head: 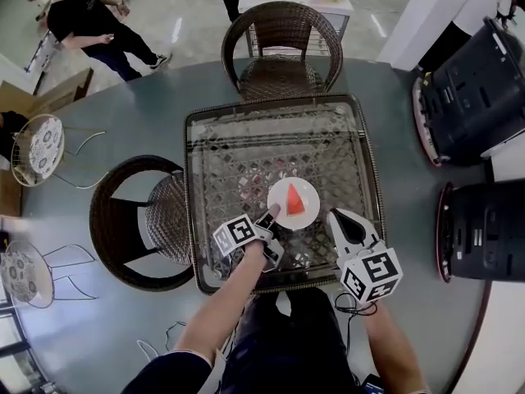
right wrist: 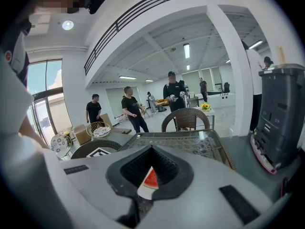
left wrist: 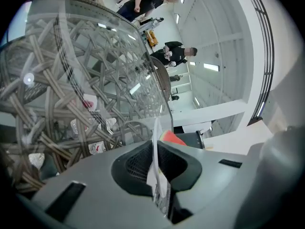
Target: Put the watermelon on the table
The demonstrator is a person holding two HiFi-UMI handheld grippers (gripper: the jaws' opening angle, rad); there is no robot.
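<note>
While your left gripper (head: 271,215) pinches the plate (head: 280,193) rim, the watermelon (head: 295,200) stays flat, low over the table (head: 234,142).
Your right gripper (head: 332,214), jaws together and empty, sits just beside it to help.

The square table (head: 238,150) has a clear glass top laid over a dark woven wicker lattice, with a wicker rim running round all four edges. The only thing on the glass is a round white plate (head: 283,190), right of the middle and close to the near edge; whether its underside sits flat on the glass cannot be told. Under the glass, a few small white-and-red packets (left wrist: 88,102) lie among the weave.
</note>
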